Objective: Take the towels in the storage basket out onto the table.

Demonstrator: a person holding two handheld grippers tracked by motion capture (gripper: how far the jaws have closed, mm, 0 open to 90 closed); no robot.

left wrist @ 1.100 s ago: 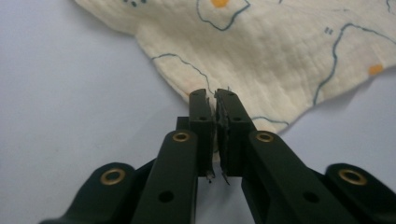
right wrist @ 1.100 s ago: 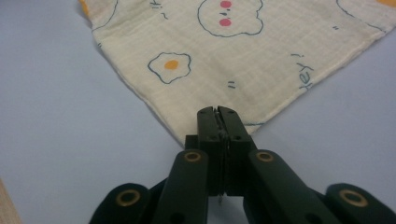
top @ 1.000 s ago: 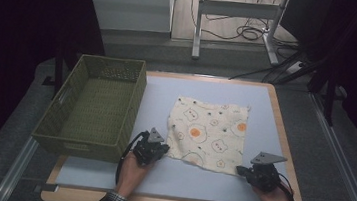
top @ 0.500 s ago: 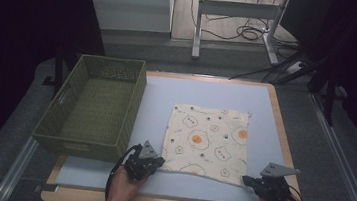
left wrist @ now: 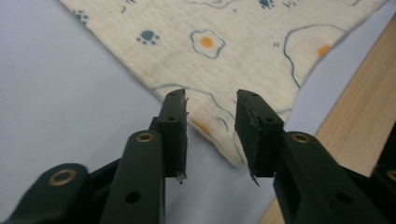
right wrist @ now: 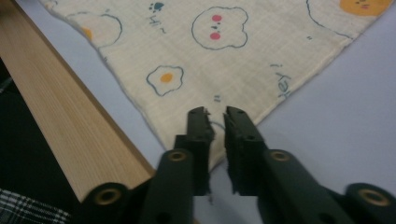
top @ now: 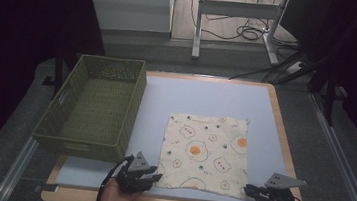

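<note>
Cloth (top: 204, 153) now lies flat and square on the desk (top: 266, 109), pulled nearer its front edge than a second ago. Left tool (top: 157, 178) and right tool (top: 249, 190) have just been opening, releasing the near corners; spreading looks finished.

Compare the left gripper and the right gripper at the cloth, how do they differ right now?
The left gripper sits at the near left corner of the patterned cloth; the right gripper sits at its near right corner. The left gripper's jaws have just been opening and stand well apart; the right gripper's have also just been opening but show only a narrow gap. In both gripper views the corner lies between the jaws, unpinched. Both carry a grey three-cornered plate.
</note>
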